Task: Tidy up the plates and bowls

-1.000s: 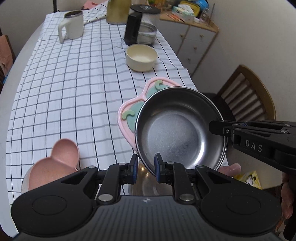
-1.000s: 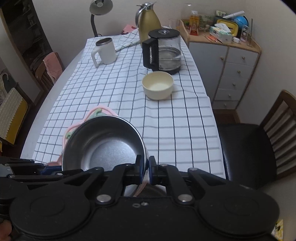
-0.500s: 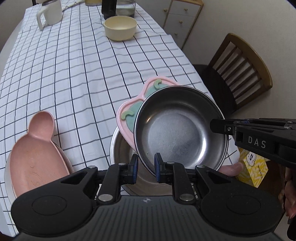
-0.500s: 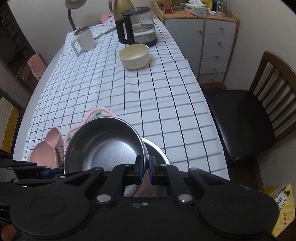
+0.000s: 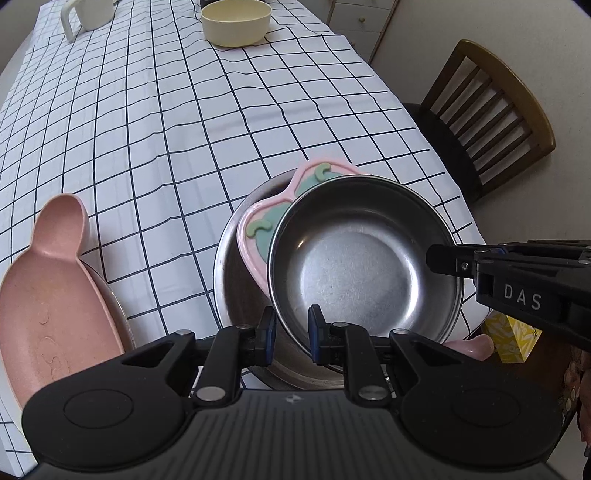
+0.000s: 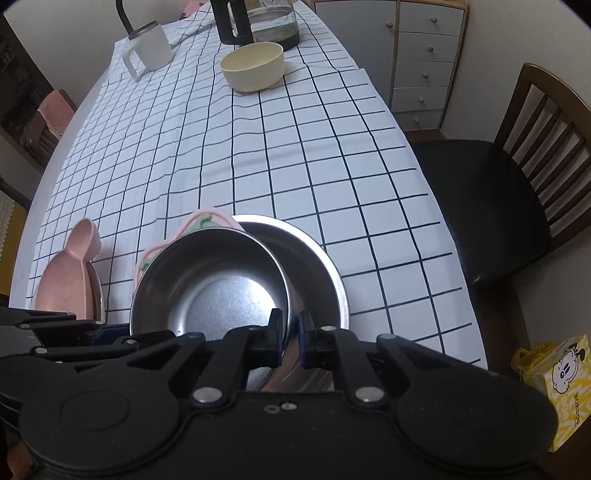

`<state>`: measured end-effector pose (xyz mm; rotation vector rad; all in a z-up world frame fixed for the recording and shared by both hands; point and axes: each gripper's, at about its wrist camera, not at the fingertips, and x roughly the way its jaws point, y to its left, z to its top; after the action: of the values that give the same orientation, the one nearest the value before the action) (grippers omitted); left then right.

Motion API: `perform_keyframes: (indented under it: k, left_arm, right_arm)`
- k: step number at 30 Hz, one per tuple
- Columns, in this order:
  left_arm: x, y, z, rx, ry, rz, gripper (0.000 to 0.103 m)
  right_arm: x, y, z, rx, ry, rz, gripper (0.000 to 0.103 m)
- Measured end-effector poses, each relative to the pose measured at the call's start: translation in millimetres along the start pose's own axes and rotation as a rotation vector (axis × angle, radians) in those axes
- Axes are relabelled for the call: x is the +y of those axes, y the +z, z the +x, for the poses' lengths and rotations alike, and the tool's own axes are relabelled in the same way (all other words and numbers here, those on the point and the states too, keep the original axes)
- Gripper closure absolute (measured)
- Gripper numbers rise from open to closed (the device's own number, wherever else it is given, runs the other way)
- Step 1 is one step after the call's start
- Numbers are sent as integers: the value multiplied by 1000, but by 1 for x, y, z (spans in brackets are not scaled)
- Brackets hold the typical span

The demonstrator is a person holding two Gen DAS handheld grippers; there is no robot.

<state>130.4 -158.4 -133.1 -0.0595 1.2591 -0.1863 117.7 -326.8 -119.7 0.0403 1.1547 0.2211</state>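
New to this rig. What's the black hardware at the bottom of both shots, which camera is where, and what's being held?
No robot here: a person carries a two-finger gripper in each hand, each with a fisheye camera looking along its fingers. The black hardware is the gripper itself.

Left-wrist view: the left gripper pinches the near rim of a steel bowl; the right gripper enters from the right. Right-wrist view: the right gripper clamps the same bowl's rim.

A pink and green plate lies under the held bowl, over a larger steel bowl on the checked tablecloth; whether they touch is unclear. Also there: a pink bear-shaped dish, a cream bowl, a white mug and a glass carafe.
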Motion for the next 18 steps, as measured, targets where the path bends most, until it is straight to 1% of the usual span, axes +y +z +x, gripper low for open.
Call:
perform_keyframes:
  k: [3,13,18]
  left_arm:
    - [2,0,5,10,1,-9,86]
    - [10,8,15,-1,28,-25,86]
    - [12,10,19,0,34,-28,87]
  right_arm:
    - [-1,0,3,0,0,9,93]
    - [6,7,15,-4,1,1,93]
    - [7,7,24,14,2,9,93]
